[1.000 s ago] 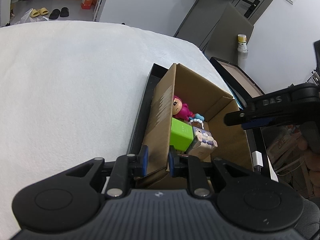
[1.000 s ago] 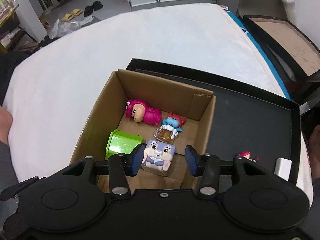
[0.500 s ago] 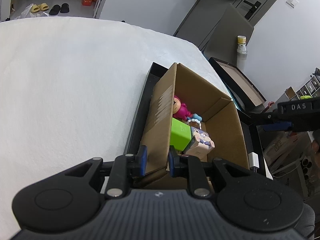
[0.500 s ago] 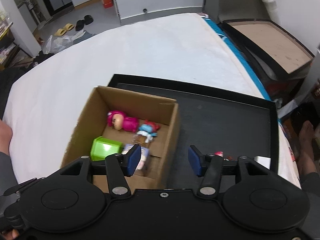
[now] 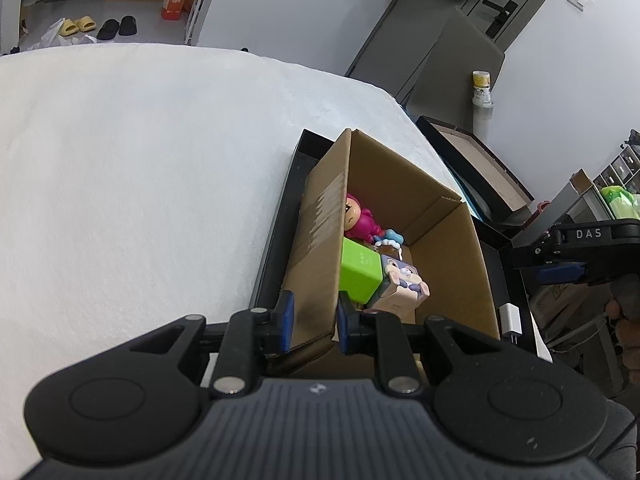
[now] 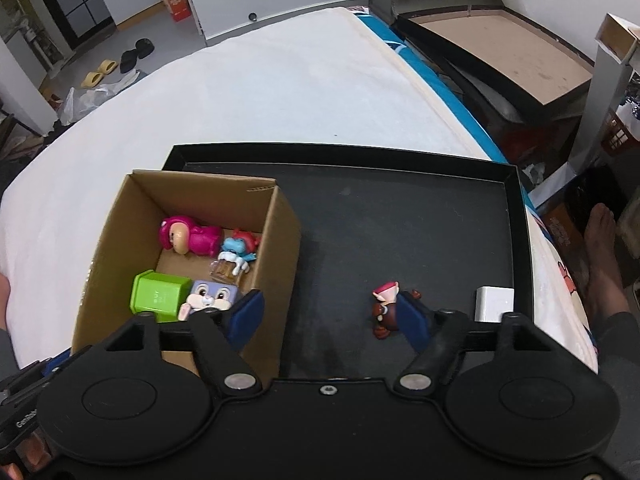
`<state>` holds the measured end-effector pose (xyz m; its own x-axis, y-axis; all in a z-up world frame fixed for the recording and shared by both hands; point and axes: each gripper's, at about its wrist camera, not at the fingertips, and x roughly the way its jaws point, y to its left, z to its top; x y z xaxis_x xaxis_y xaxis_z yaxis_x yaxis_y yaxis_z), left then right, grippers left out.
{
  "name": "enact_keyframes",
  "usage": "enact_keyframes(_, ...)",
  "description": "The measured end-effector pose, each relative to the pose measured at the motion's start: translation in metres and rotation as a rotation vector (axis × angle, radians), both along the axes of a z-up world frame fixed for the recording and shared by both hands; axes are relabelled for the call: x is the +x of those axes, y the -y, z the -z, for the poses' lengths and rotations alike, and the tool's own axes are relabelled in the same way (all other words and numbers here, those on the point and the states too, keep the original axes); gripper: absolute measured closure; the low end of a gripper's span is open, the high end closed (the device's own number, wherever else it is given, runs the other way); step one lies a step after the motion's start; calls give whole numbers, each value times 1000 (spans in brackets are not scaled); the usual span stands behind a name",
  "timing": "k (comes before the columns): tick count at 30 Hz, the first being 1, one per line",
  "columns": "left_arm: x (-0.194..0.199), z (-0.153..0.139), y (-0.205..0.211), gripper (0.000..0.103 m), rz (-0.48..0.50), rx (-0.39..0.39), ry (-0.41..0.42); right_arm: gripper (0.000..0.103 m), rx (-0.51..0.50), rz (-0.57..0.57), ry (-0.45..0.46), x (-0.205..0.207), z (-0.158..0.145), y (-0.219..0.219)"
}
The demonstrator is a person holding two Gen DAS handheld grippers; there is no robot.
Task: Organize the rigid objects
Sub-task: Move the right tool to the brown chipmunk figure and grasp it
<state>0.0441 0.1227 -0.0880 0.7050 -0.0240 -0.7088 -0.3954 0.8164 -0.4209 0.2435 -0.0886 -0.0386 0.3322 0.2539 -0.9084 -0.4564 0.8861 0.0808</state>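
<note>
A cardboard box (image 6: 288, 248) stands at the left end of a black tray (image 6: 400, 232). It holds a pink doll (image 6: 188, 236), a blue figure (image 6: 238, 248), a green block (image 6: 158, 294) and a bunny cube (image 6: 210, 298). My left gripper (image 5: 312, 322) is shut on the box's near left wall (image 5: 316, 264). My right gripper (image 6: 330, 316) is open and empty above the tray floor, right of the box. A small red-capped figure (image 6: 384, 304) lies just by its right finger, and a white block (image 6: 494, 304) lies further right.
The tray sits on a white bed (image 6: 280, 80) near its right edge. A second black tray with a brown floor (image 6: 500, 44) leans beyond the bed. A bare foot (image 6: 600, 248) is on the floor at the right.
My right gripper has moved right, away from over the box, to above the tray floor, and has opened wider. The left gripper has kept its hold on the box wall.
</note>
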Motion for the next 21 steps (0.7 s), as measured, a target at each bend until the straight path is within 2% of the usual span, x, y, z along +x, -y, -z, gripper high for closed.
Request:
enact_keyframes(4,0,1,-1,84,-2,-8,1,19,-9,20,0,5,9,6)
enact_keyframes(11,-1,2,-3,84,-4,-18,9,19,-6,73,-62,19,36,17)
enact_keyframes(21,-1,1,-5,84,-9,-28,6,19,-58,106,-85,34,74,19)
